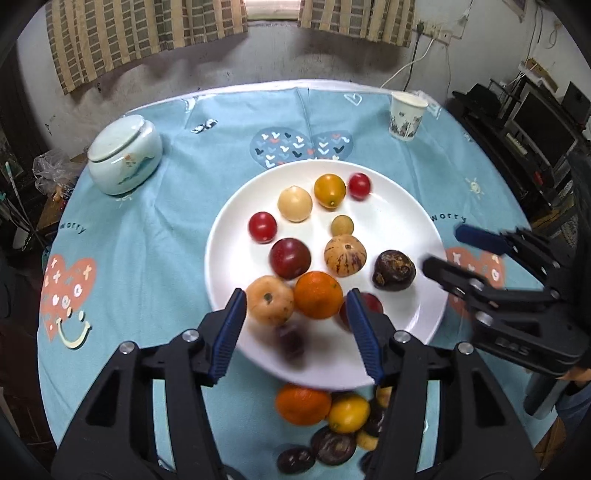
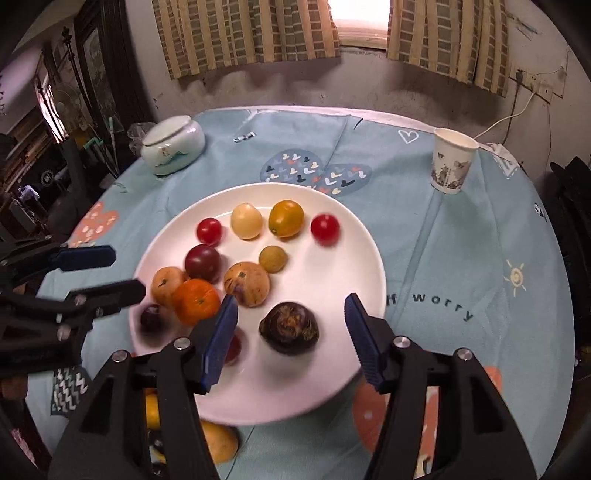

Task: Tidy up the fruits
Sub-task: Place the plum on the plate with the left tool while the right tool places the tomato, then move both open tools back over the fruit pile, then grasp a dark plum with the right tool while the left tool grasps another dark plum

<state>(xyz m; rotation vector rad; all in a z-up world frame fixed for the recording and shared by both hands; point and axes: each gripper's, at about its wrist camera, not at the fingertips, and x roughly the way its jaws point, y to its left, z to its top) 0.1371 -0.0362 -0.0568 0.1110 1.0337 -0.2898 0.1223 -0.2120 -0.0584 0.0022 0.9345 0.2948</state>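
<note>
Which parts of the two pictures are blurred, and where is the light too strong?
Left wrist view: the dark fruit near the plate edge is smeared, and the right gripper is slightly soft. Right wrist view: the window is overexposed, the left gripper is motion-blurred, and a small dark fruit is blurred. Both views bend at the edges.

- A white plate (image 2: 354, 236) is seen on the blue-clothed surface (image 2: 461, 258), with fruits scattered over it.
- The right claw (image 2: 291, 314) is held open above the plate's near edge, a dark round fruit (image 2: 289, 328) lying between its fingers, untouched.
- The left claw (image 2: 110, 273) is seen at the left, open.
- A paper cup (image 2: 452, 160) and a lidded jar (image 2: 173, 149) are set farther back.
</note>
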